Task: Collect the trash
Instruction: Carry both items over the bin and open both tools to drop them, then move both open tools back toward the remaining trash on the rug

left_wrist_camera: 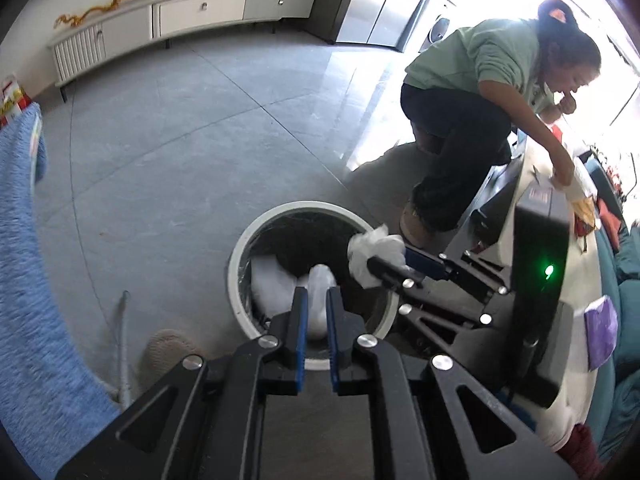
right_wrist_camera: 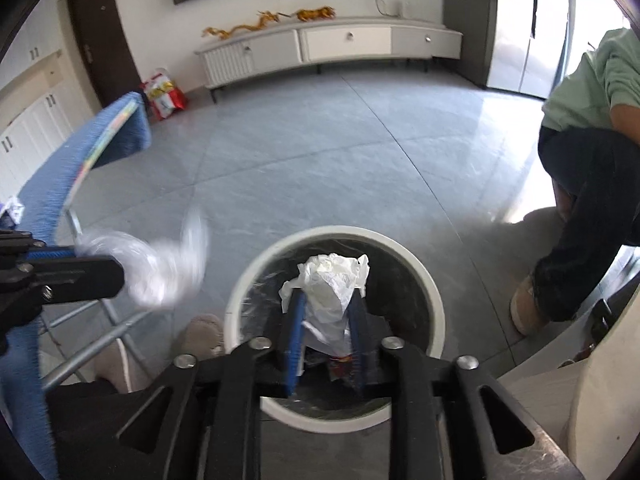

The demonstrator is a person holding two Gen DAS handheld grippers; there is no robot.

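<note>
White crumpled tissue (right_wrist_camera: 334, 292) sits between the right gripper (right_wrist_camera: 326, 312) fingers over the bin (right_wrist_camera: 436, 308); left gripper (left_wrist_camera: 318, 312) clenches crinkly clear plastic (right_wrist_camera: 160, 272).

Blurring in the right wrist view: clear wrap (right_wrist_camera: 160, 272) at the left gripper (right_wrist_camera: 120, 276). Hiding behind gripper fingers: bottom of the tissue (right_wrist_camera: 332, 292) and near rim of the bin (right_wrist_camera: 434, 300). Getting cut off at the edge: a person (right_wrist_camera: 588, 128). Washing out in glare: the doorway (left_wrist_camera: 460, 40).
</note>
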